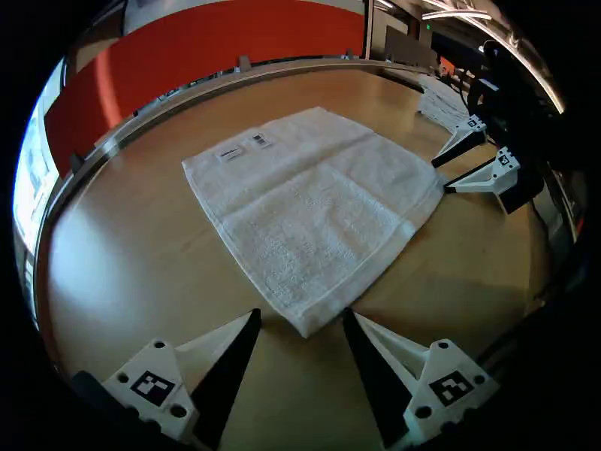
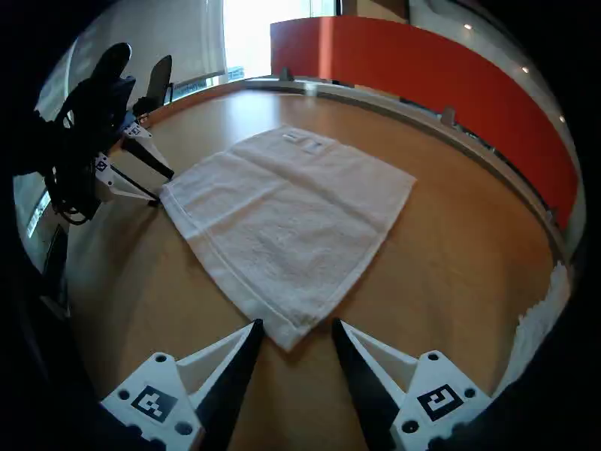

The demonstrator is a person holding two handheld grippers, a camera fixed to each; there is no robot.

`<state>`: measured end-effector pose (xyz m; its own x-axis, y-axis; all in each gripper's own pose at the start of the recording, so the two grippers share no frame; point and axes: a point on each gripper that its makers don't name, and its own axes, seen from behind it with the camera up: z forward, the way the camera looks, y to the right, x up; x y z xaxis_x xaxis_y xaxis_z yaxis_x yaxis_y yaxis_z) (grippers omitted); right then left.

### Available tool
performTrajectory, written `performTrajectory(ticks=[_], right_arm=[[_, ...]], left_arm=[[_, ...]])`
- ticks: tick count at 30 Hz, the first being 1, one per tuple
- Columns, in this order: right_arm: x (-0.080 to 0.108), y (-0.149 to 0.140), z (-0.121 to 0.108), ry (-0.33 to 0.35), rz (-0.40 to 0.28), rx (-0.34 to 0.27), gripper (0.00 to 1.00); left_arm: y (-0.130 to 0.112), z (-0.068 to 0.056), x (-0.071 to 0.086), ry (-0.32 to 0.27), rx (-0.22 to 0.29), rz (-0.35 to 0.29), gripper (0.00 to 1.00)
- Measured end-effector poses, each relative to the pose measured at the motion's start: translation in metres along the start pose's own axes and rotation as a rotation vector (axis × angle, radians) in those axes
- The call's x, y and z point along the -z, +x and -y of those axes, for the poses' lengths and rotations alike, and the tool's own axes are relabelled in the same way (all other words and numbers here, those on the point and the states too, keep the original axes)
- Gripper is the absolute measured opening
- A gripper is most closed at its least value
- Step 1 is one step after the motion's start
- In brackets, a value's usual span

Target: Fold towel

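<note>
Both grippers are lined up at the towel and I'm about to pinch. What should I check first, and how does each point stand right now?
1. Towel spread flat on the table, no bunching: ok.
2. Left gripper open, a towel corner between its fingers: ok.
3. Right gripper open, the neighbouring corner between its fingers: ok.
4. Fingers low enough to catch the cloth when they close: cannot tell.
5. Nothing lying on the towel along the fold path: ok.
6. Pile of white cloth at the table edge lies apart from the towel: ok.
</note>
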<state>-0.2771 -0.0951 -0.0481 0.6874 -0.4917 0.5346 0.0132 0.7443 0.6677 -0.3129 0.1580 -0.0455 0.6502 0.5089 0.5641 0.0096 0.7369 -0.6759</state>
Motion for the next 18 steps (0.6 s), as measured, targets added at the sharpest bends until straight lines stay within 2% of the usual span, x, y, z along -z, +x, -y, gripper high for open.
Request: performTrajectory(ticks=[5, 9, 15, 18], right_arm=[[0.0001, -0.0002, -0.0010, -0.004, 0.001, -0.006, 0.50], [-0.0003, -0.0003, -0.0006, -0.004, 0.001, -0.004, 0.48], [-0.0003, -0.0005, -0.0006, -0.004, 0.002, -0.004, 0.47], [-0.0002, -0.0004, -0.0001, -0.002, 0.003, -0.004, 0.46]], left_arm=[[0.0000, -0.0007, -0.0001, 0.002, 0.000, -0.001, 0.74], [0.0010, -0.0040, -0.0008, -0.003, -0.010, 0.003, 0.66], [0.0017, -0.0052, -0.0031, -0.007, -0.013, 0.008, 0.65], [0.0022, -0.0066, -0.0039, -0.009, -0.017, 0.009, 0.60]])
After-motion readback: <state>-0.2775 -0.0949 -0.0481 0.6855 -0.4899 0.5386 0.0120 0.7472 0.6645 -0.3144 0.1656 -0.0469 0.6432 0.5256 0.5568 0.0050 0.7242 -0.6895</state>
